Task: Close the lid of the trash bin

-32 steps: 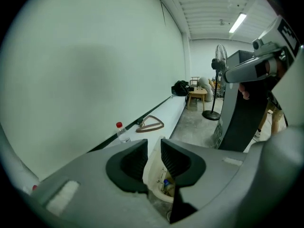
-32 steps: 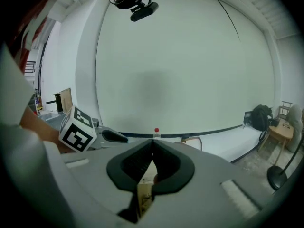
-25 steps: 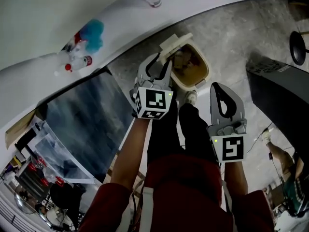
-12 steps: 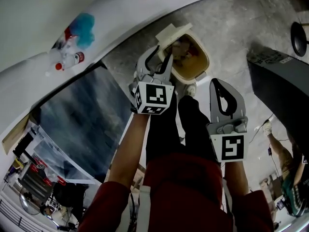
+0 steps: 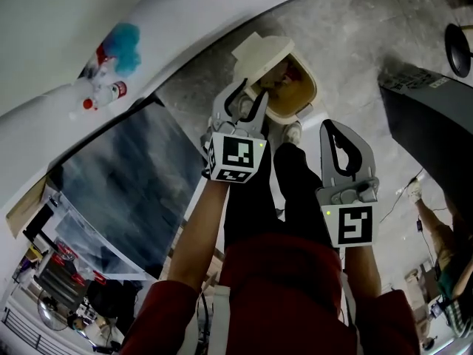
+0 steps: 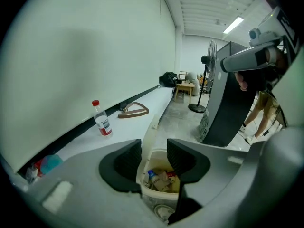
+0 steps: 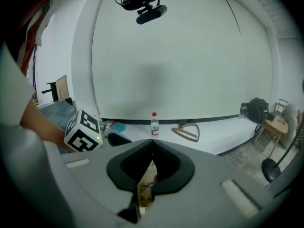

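The cream trash bin stands on the floor ahead of the person's feet with rubbish inside, and its lid is raised at its left side. My left gripper reaches down at the lid. In the left gripper view its jaws are opening. The lid's edge stands in the gap between them, touching neither pad, above the bin's rim. My right gripper hangs back to the right of the bin, shut on nothing.
A white ledge along the wall carries a bottle, a wooden triangle and a blue object. A dark cabinet stands to the right, with a fan beyond it. A dark glossy panel lies to the left. Another person stands nearby.
My left gripper has moved forward and down towards the lid and its jaws have spread wider. More of the lid's face shows in the head view. My right gripper has sunk a little.
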